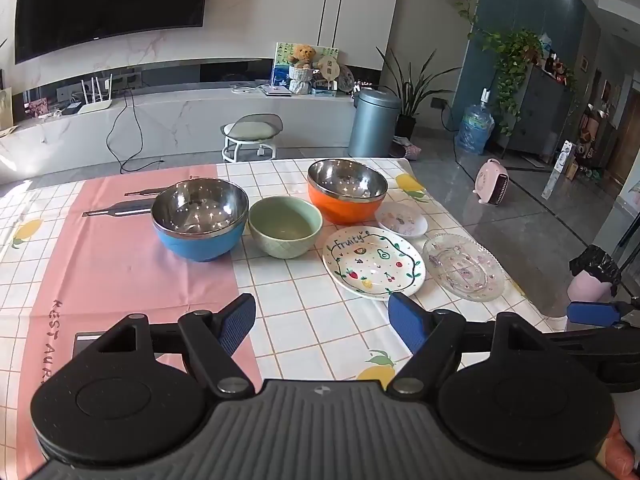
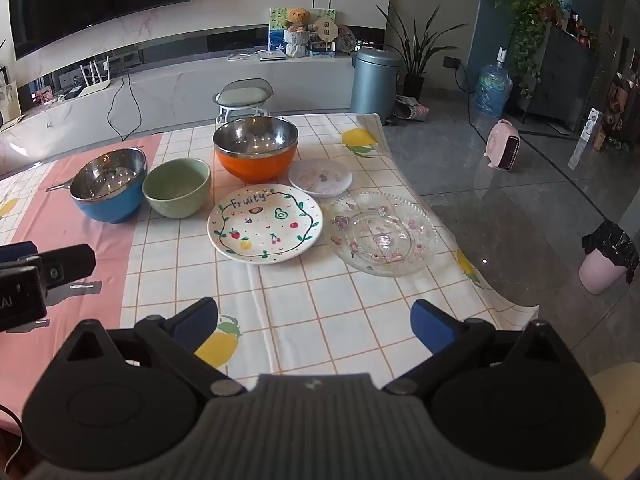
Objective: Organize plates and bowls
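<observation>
On the checked tablecloth stand a blue steel-lined bowl (image 1: 199, 222) (image 2: 109, 186), a pale green bowl (image 1: 285, 226) (image 2: 177, 187) and an orange steel-lined bowl (image 1: 347, 190) (image 2: 256, 148). A white "Fruity" plate (image 1: 374, 262) (image 2: 265, 223), a small white plate (image 1: 402, 219) (image 2: 320, 177) and a clear glass plate (image 1: 464, 266) (image 2: 384, 232) lie to their right. My left gripper (image 1: 322, 322) is open, well short of the dishes, with nothing between its fingers. My right gripper (image 2: 316, 326) is open too, near the table's front, and holds nothing.
The table's right edge (image 2: 472, 264) drops to a grey floor with a pink bin (image 2: 604, 260) and a pink heater (image 2: 504, 146). A stool (image 2: 242, 98) and a metal bin (image 2: 374, 78) stand behind the table. The left gripper's finger (image 2: 52, 264) shows at the left.
</observation>
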`<state>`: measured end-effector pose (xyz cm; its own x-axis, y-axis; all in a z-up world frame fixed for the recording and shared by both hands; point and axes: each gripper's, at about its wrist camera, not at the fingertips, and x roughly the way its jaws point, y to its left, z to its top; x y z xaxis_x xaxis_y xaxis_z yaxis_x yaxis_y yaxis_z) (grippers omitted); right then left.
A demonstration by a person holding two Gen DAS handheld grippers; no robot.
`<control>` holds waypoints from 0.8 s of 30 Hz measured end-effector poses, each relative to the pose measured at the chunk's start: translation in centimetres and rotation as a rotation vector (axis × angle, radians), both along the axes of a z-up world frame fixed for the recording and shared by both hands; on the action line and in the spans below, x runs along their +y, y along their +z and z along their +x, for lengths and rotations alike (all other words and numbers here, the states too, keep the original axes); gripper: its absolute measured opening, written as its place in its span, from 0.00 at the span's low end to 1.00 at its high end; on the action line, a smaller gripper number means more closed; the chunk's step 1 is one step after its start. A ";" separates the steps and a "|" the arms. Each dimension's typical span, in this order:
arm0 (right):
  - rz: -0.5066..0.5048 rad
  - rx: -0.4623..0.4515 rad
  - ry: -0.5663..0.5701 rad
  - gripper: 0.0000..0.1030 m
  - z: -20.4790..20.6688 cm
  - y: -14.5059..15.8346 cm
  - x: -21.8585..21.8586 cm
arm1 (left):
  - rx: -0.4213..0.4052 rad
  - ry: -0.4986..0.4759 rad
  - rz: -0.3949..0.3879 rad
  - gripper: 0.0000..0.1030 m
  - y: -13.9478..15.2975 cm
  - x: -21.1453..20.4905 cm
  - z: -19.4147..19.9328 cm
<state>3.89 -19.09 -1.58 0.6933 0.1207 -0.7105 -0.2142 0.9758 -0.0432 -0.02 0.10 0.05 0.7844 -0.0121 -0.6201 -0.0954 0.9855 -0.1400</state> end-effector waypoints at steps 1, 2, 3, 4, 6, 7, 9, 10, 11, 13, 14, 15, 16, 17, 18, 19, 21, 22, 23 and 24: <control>0.000 -0.003 0.000 0.98 0.0 0.1 0.0 | 0.002 -0.001 0.002 0.86 0.0 0.0 0.0; 0.000 -0.006 -0.001 0.98 0.0 0.1 0.0 | 0.002 -0.005 0.001 0.86 0.0 0.0 0.0; 0.001 -0.009 -0.001 0.98 0.0 0.2 -0.1 | 0.003 -0.008 -0.001 0.86 0.0 0.0 0.0; 0.001 -0.012 -0.002 0.98 0.0 0.3 -0.1 | 0.004 -0.010 -0.002 0.86 0.0 0.0 -0.1; 0.001 -0.018 -0.003 0.98 0.0 0.3 0.0 | 0.006 -0.012 -0.001 0.86 0.1 0.1 -0.1; 0.000 -0.020 -0.004 0.98 -0.1 0.3 0.1 | 0.007 -0.012 0.000 0.86 0.1 0.1 -0.1; -0.013 0.004 0.005 0.98 0.0 0.2 1.1 | 0.003 -0.004 0.006 0.86 0.0 -0.2 0.0; -0.014 0.004 0.007 0.98 0.0 0.3 1.1 | 0.004 -0.002 0.007 0.86 0.0 -0.2 0.0; -0.016 0.004 0.007 0.98 0.0 0.4 1.0 | 0.004 -0.001 0.008 0.86 -0.1 -0.2 0.0; -0.018 0.006 0.007 0.98 -0.1 0.7 0.8 | 0.008 0.001 0.012 0.86 -0.1 -0.1 0.1; -0.018 0.007 0.007 0.98 -0.1 0.8 0.7 | 0.009 0.001 0.011 0.86 -0.1 0.2 -0.1; -0.021 0.004 0.007 0.98 0.1 -0.1 1.0 | 0.010 0.002 0.010 0.86 -0.2 0.2 -0.1; -0.021 0.004 0.007 0.98 0.0 0.0 1.0 | 0.011 0.003 0.007 0.86 -0.2 0.3 -0.1; -0.021 0.004 0.008 0.98 0.0 0.0 1.0 | 0.012 0.004 0.005 0.86 -0.1 0.5 -0.2; -0.021 0.001 0.008 0.98 0.0 -0.1 1.0 | 0.014 0.005 0.006 0.86 -0.1 0.5 -0.2; -0.022 0.000 0.009 0.98 -0.1 -0.1 1.1 | 0.016 0.007 0.007 0.86 -0.1 0.5 -0.2; -0.022 0.001 0.011 0.98 0.0 -0.2 1.2 | 0.018 0.008 0.010 0.86 -0.1 0.6 -0.3; -0.023 0.002 0.012 0.98 0.0 -0.2 1.3 | 0.019 0.008 0.010 0.86 -0.1 0.6 -0.2; -0.024 0.003 0.012 0.98 0.0 -0.2 1.4 | 0.018 0.008 0.009 0.86 -0.2 0.6 -0.2; -0.023 0.004 0.013 0.98 0.0 -0.3 1.3 | 0.018 0.008 0.009 0.86 -0.2 0.6 -0.2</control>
<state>3.86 -17.80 -1.86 0.6887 0.1131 -0.7162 -0.2267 0.9718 -0.0645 -0.26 0.66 -0.12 0.7732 -0.0009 -0.6342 -0.1053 0.9860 -0.1297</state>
